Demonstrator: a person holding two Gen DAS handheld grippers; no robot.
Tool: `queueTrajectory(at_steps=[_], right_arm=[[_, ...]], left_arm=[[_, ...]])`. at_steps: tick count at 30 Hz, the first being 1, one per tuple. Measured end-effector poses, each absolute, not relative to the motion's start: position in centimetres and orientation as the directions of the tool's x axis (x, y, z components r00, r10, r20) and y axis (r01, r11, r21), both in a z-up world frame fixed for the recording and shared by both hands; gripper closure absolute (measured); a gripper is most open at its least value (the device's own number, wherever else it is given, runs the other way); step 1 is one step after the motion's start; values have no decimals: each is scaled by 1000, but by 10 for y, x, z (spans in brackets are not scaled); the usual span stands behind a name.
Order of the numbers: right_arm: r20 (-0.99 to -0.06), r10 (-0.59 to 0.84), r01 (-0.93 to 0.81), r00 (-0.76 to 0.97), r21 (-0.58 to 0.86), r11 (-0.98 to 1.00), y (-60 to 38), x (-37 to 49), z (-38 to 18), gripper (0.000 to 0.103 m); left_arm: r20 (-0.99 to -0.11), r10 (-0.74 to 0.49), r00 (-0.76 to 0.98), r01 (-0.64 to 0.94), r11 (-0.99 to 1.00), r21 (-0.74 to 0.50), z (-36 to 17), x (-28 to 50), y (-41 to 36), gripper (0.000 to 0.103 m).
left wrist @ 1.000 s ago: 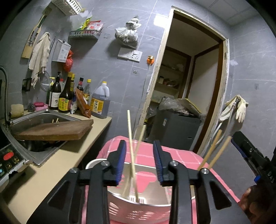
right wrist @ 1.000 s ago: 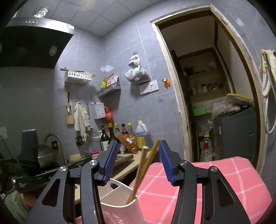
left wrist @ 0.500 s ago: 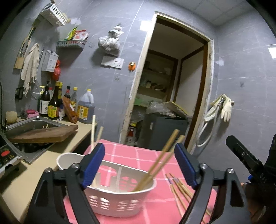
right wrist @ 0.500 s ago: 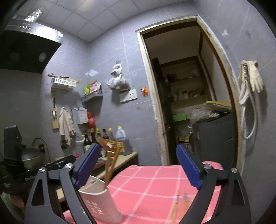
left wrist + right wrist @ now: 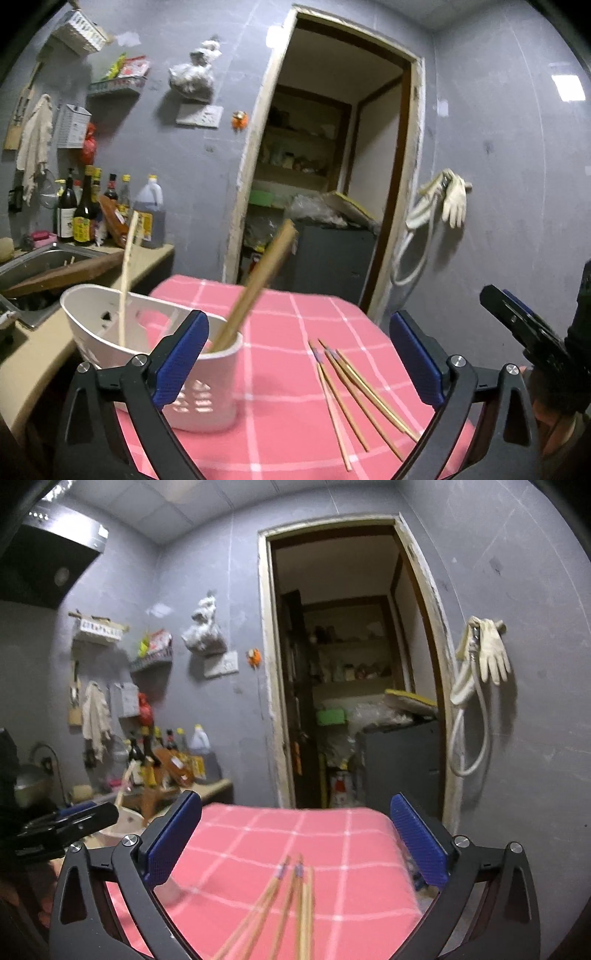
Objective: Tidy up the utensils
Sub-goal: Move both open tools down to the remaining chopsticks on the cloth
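I am holding the left tool (image 5: 297, 356) with its blue pads spread wide and nothing between them, above the pink checked tabletop (image 5: 273, 369). The white utensil basket (image 5: 155, 354) is sitting just ahead of my left finger, with a pale chopstick (image 5: 127, 273) leaning in its far end and darker wooden chopsticks (image 5: 258, 282) leaning out of its near end. A loose bunch of chopsticks (image 5: 354, 395) is lying flat on the cloth ahead of the tool, toward its right finger, well apart from the basket. The right tool (image 5: 295, 843) is also gaping open and gripping nothing; the same chopsticks (image 5: 291, 904) are lying directly below and between its fingers, their purple-banded tips pointing away from me. In the right wrist view I am seeing the left tool (image 5: 70, 821) off to the left, with the basket rim (image 5: 123, 821) partly hidden behind it. Motion blur is softening the cloth edges
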State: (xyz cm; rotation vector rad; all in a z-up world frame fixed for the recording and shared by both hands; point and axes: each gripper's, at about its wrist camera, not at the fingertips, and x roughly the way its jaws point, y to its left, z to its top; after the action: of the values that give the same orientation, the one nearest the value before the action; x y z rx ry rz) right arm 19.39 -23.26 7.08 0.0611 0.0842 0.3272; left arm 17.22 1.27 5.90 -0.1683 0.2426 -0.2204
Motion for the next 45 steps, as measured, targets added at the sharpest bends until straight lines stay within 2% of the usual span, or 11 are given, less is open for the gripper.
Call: queueTrajectory(at_steps=[6,14,18,20,22,31,40,45], right_arm=[[-182,302,-297,936,54,953,-242,212,46,0],[-363,296,-282,883,92,955,-249,250,17,2],[-453,295,-284,841,94,954,-248,268,2,15],[-490,295,-285,820,96,954,-247,275,-6,21],[-518,297,-292,802,94,952,-245,281,-12,31],[-645,310,-350,699,70,934,-228,311,-30,60],[-723,322,-392,611,77,917,-215,337,-44,76],[-743,318,-396,589,79,915,-213,346,-47,76]], left_arm=[[-312,-225,923,181,970,-162,36,189,-11,7],[-504,-233,832,187,972,-141,-1,227,-30,9],[-562,-234,794,199,972,-123,-14,246,-38,23],[-580,-236,780,205,971,-120,-17,253,-40,25],[-592,-237,770,210,971,-115,-21,259,-43,28],[-691,-264,673,249,961,-125,-41,293,-55,56],[-755,-277,594,268,953,-139,-53,328,-62,69],[-770,-265,581,267,955,-127,-58,333,-66,76]])
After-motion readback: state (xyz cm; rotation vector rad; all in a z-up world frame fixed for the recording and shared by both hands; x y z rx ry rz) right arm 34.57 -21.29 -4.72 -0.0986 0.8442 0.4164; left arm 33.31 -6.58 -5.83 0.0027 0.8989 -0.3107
